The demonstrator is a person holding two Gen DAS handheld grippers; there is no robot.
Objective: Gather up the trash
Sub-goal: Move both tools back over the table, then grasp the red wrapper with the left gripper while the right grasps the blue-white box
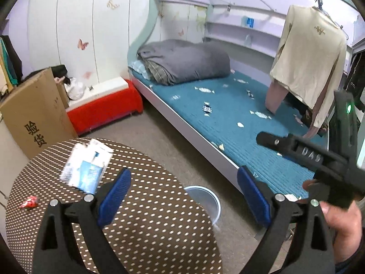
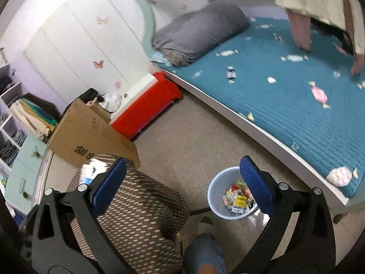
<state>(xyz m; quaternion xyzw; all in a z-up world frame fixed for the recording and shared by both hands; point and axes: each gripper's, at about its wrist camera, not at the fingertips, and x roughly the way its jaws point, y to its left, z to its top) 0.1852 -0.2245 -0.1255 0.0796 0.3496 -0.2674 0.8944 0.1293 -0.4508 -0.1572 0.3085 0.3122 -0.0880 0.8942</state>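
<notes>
A: Where is the remaining trash being located relative to the left gripper?

B: The red crinkled wrapper is lying on the dotted round table, left of the released, empty jaws; its long axis cannot be told.

A: And the right gripper?

B: It is being held spread and empty, nearer the translucent plastic bin, which is holding glossy wrappers.
</notes>
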